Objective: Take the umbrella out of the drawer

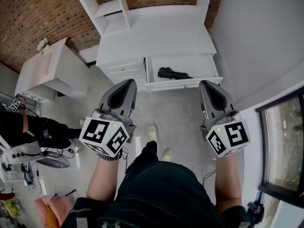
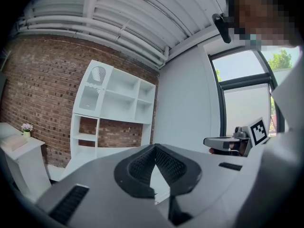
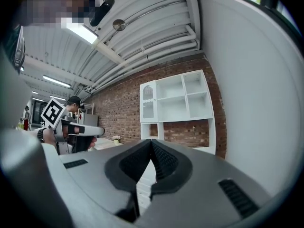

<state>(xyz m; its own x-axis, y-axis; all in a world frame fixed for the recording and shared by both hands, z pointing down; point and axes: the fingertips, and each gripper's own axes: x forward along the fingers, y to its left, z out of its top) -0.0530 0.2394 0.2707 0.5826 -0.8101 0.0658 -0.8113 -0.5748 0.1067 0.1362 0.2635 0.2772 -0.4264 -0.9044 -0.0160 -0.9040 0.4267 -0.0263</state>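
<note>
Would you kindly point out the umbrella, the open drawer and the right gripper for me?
umbrella (image 1: 173, 73), head view, middle of its black folded body.
drawer (image 1: 203, 65), head view, bare white floor right of the umbrella.
right gripper (image 1: 206, 84), head view, at its closed fingertips.

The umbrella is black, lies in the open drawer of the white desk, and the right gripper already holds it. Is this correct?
No. The right gripper does not hold it: the right gripper view shows its jaws shut on nothing. The black umbrella lies untouched in the open drawer of the white desk.
</note>
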